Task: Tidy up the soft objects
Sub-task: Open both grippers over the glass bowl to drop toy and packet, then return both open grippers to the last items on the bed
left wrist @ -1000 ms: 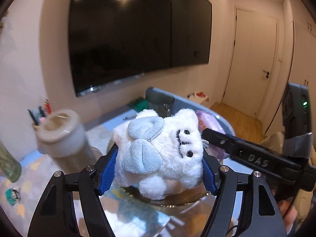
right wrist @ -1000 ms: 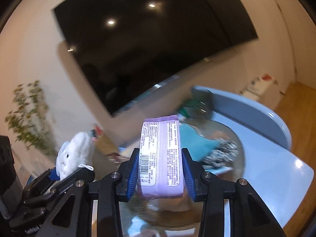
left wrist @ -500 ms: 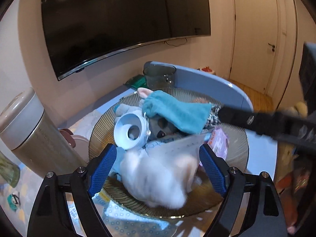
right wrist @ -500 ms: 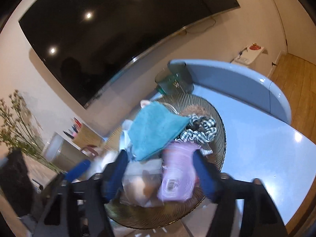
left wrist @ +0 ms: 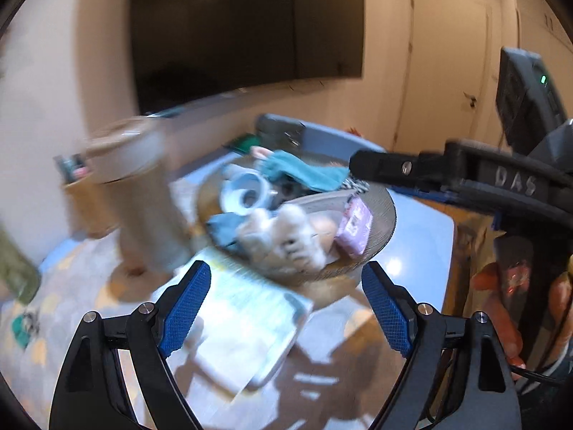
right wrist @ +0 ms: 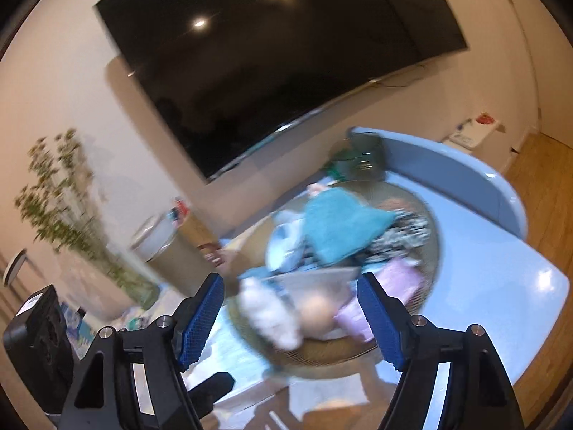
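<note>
Left wrist view: the left gripper is seen at the bottom of the frame with its blue pads spread wide and nothing between them. Above it, at the centre, a round ribbed plate is set on a pale blue table. On the plate a white plush toy is laid at the near edge, a purple packet just to its right, a teal cloth toward the back, and a white ring-shaped thing at the left. A beige canister is seen left of the plate, blurred. A flat pale packet is seen on the table below the plate. The right gripper is seen reaching in from the right edge, over the plate's far side; a hand is seen on its handle at the lower right.

Right wrist view: the right gripper is seen at the bottom, its jaws opening, with no pad pressed on anything. The plate is seen beyond it, at centre right, with the plush toy at its near left, the purple packet beside the right pad, and the teal cloth on top of the heap. A dark screen is mounted on the wall above, and a leafy plant is seen at the left.
</note>
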`<action>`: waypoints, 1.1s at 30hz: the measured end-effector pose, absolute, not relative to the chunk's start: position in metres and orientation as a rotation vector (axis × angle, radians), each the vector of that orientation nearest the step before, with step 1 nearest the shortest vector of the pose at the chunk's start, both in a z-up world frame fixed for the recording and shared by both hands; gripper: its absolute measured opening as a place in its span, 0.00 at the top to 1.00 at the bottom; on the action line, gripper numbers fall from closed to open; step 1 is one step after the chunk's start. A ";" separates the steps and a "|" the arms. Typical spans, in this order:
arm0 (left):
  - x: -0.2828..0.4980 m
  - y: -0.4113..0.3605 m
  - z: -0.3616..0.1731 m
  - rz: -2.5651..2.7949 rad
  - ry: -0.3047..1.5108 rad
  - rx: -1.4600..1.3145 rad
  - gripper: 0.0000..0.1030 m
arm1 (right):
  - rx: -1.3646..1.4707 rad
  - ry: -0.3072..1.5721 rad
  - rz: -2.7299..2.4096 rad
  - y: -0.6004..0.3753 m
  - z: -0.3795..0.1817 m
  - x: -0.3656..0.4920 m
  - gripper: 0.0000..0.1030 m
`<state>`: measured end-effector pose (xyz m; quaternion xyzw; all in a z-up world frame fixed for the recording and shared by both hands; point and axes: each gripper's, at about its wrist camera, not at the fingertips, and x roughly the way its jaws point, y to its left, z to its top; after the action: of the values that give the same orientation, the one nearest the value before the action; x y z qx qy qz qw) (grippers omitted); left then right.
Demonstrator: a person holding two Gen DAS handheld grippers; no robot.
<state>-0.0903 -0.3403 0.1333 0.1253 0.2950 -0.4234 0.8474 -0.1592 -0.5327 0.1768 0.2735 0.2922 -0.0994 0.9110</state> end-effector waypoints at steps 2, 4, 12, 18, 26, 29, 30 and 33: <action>-0.094 -0.312 0.142 -0.878 0.608 0.210 0.17 | 0.534 0.607 -0.159 -0.508 0.184 -0.157 0.26; -0.098 -0.277 0.153 -0.861 0.596 0.144 0.17 | 0.482 0.616 -0.118 -0.479 0.191 -0.154 0.23; -0.119 -0.158 0.162 -0.573 0.521 0.111 0.04 | 0.321 0.644 0.066 -0.349 0.204 -0.138 0.13; -0.132 -0.084 0.148 -0.436 0.528 0.077 0.03 | 0.216 0.683 0.144 -0.277 0.189 -0.125 0.11; -0.089 -0.032 0.068 -0.199 0.727 0.086 0.03 | 0.146 0.783 0.236 -0.228 0.126 -0.098 0.10; -0.081 -0.024 0.040 -0.176 0.787 0.111 0.03 | 0.184 0.887 0.311 -0.228 0.082 -0.081 0.10; -0.078 -0.022 0.031 -0.161 0.804 0.123 0.03 | 0.218 0.916 0.317 -0.231 0.070 -0.077 0.10; -0.070 -0.014 0.019 -0.158 0.873 0.085 0.03 | 0.274 0.973 0.289 -0.240 0.050 -0.067 0.10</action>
<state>-0.0702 -0.0141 0.0186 0.0413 0.4221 -0.0765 0.9024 -0.0675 -0.2400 0.0499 0.1308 0.4642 0.1378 0.8651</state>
